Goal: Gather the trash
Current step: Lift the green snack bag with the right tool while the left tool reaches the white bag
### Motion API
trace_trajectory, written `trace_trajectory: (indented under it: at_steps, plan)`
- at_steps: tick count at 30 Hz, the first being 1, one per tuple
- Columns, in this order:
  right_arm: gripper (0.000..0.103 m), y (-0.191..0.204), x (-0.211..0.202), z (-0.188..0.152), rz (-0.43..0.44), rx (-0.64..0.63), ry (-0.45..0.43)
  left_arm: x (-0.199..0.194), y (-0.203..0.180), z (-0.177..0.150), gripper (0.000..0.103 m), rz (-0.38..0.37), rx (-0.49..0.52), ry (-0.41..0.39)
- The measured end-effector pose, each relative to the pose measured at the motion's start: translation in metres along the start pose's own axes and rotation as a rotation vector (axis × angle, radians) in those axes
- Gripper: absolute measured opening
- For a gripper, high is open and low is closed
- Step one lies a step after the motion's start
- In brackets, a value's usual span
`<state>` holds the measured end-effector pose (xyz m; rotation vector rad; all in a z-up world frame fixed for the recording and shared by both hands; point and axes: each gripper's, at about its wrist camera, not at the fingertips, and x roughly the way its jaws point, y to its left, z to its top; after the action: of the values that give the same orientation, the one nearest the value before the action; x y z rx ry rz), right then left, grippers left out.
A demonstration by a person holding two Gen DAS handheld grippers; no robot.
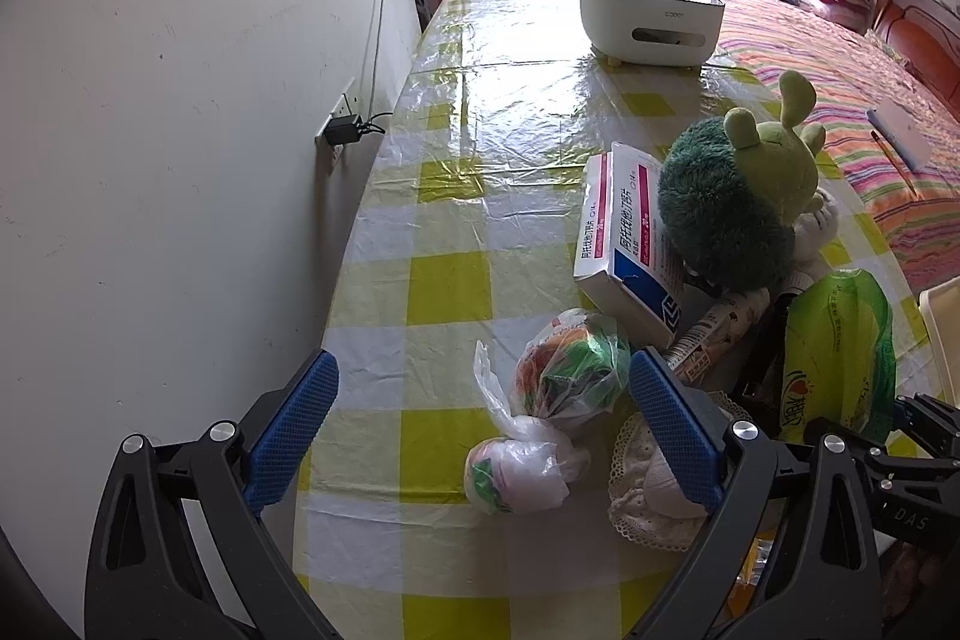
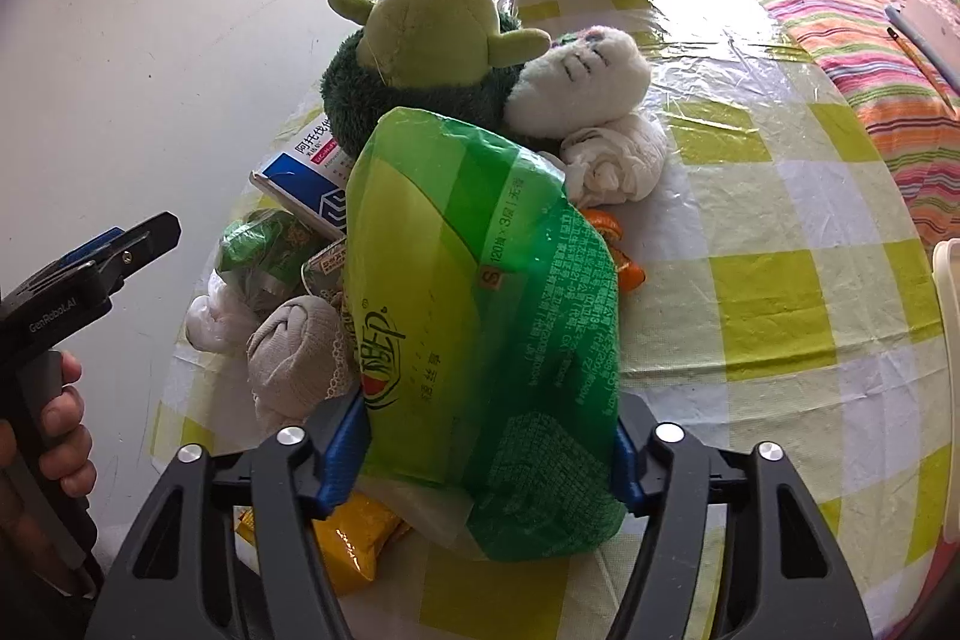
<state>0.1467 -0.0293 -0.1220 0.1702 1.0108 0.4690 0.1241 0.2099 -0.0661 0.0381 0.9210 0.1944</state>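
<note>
My right gripper [image 2: 489,451] is shut on a green tissue pack wrapper [image 2: 480,292] and holds it above the checked table; the wrapper also shows in the left wrist view [image 1: 840,346]. My left gripper [image 1: 480,430] is open over the table, with two knotted plastic trash bags [image 1: 540,418] lying between its blue pads [image 1: 672,418]. The left gripper also shows at the left of the right wrist view [image 2: 120,244]. A medicine box [image 1: 624,244], a crumpled white tissue [image 2: 618,160], orange wrappers [image 2: 618,250] and a yellow packet [image 2: 348,538] lie in the pile.
A green plush toy [image 2: 432,34] and a white plush [image 2: 576,76] sit behind the pile. A lace-edged cloth [image 1: 648,490] lies by the left gripper. A white organiser box [image 1: 648,22] stands at the far end. The wall [image 1: 180,160] runs along the table's left edge; a striped bed [image 1: 870,100] lies on the right.
</note>
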Motion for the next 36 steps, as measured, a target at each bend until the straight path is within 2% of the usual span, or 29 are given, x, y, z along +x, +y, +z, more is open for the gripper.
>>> trace_trajectory:
  at_steps: [2, 7, 12, 16, 23, 28, 32, 33, 34, 35, 36]
  plan:
    - [0.044, -0.004, -0.013, 0.004, 0.008, 0.014, -0.048, 0.003, -0.001, 0.0, 0.096, 0.006, 0.005, 0.007]
    - [0.041, -0.009, -0.054, 0.02, 0.011, -0.005, -0.192, 0.016, -0.003, 0.0, 0.096, 0.026, 0.029, 0.037]
    - [0.041, -0.011, -0.075, 0.036, 0.022, -0.039, -0.249, 0.031, -0.007, 0.002, 0.096, 0.046, 0.064, 0.063]
    - [0.041, -0.021, -0.082, 0.039, 0.04, -0.014, -0.268, 0.034, -0.008, 0.004, 0.096, 0.03, 0.06, 0.059]
    - [0.041, -0.038, -0.085, 0.028, 0.081, 0.065, -0.267, 0.047, -0.016, 0.003, 0.096, -0.059, 0.057, 0.12]
    - [0.041, -0.042, -0.092, 0.026, 0.103, 0.083, -0.298, 0.061, -0.025, 0.002, 0.097, -0.042, 0.078, 0.162]
    - [0.041, -0.046, -0.095, 0.025, 0.108, 0.097, -0.31, 0.064, -0.019, 0.001, 0.095, -0.068, 0.03, 0.179]
    - [0.041, -0.048, -0.095, 0.024, 0.11, 0.105, -0.311, 0.065, -0.017, 0.001, 0.093, -0.077, 0.016, 0.186]
    - [0.041, -0.05, -0.096, 0.024, 0.11, 0.113, -0.313, 0.067, -0.015, 0.001, 0.085, -0.092, 0.003, 0.197]
    - [0.041, -0.052, -0.097, 0.024, 0.111, 0.119, -0.314, 0.069, -0.013, 0.0, 0.071, -0.109, -0.011, 0.21]
    - [0.041, -0.055, -0.097, 0.024, 0.112, 0.124, -0.316, 0.071, -0.011, -0.001, 0.062, -0.123, -0.025, 0.226]
